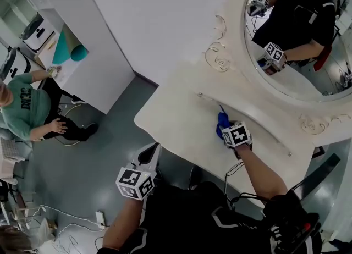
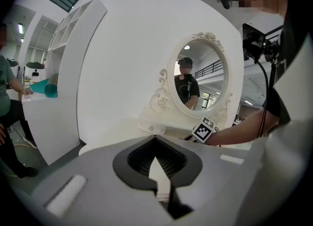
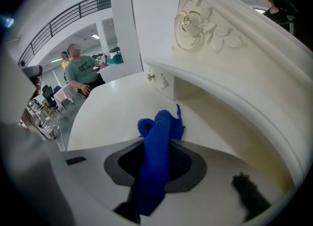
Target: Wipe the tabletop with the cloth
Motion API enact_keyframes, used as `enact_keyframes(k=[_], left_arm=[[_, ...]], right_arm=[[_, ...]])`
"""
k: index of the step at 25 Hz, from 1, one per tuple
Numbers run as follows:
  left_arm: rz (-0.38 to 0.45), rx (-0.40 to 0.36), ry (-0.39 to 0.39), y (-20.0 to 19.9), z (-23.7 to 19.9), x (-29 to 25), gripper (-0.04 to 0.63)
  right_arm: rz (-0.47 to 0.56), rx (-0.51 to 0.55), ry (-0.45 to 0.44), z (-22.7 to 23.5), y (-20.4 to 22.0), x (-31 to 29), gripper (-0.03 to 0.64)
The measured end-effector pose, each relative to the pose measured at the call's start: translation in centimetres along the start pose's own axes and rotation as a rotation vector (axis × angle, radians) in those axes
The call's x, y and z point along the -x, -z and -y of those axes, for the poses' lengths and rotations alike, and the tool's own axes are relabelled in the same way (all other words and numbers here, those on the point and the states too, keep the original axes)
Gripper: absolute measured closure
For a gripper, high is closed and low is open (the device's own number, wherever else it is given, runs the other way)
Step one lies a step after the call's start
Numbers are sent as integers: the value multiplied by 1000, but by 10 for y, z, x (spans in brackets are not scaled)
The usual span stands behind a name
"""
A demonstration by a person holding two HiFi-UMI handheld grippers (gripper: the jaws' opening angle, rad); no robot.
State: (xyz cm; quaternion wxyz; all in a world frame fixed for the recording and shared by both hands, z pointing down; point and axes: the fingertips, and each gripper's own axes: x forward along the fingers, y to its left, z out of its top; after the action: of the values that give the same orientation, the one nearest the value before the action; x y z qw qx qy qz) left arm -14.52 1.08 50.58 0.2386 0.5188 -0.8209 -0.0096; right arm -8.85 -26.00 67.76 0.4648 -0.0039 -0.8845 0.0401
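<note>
Right gripper: its jaws are clamped on a bunched blue cloth, which rises out of the jaws in a thick fold.
Cloth position: I see the blue cloth on the cream tabletop, toward the back, near the raised ledge under the mirror.
Left gripper: jaws drawn together, nothing between them.
Left gripper position: in the head view it sits low by the table's front edge, well apart from the cloth.
Writing: each gripper's cube shows only black-and-white square markers, no words. The green shirt on the seated person has pale lettering that I can't read.
Right arm: the bare forearm reaches from the lower right up and left, ending at the right gripper over the tabletop.
Left arm: the forearm is held close to the body, above the grey floor.
Behind: an oval mirror in a carved cream frame reflects a person in black and both marker cubes.
Far left: a teal rolled cone lies on a white counter.
</note>
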Motion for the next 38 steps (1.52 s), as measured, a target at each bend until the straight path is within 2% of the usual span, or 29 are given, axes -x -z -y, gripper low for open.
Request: enact_keyframes(k=[3, 7, 15, 21, 24, 26, 33, 38], left_arm=[[-8, 1, -10, 4, 3, 4, 588], [-10, -21, 18, 4, 11, 11, 588], [17, -46, 81, 1, 20, 28, 588], [37, -51, 114, 7, 26, 47, 588], [37, -35, 122, 16, 27, 56, 588], [34, -35, 139, 23, 31, 58, 588], [49, -53, 206, 33, 48, 58, 588], [61, -56, 193, 28, 62, 58, 588]], right_arm=[[-29, 29, -58, -16, 7, 4, 513], [-66, 48, -135, -54, 29, 14, 512], [-81, 47, -178, -123, 72, 37, 512], [-81, 26, -180, -149, 89, 48, 513], [-81, -17, -211, -160, 97, 52, 512], [-50, -52, -207, -158, 96, 60, 512], [19, -104, -64, -117, 90, 93, 512], [50, -112, 25, -59, 73, 104, 512]])
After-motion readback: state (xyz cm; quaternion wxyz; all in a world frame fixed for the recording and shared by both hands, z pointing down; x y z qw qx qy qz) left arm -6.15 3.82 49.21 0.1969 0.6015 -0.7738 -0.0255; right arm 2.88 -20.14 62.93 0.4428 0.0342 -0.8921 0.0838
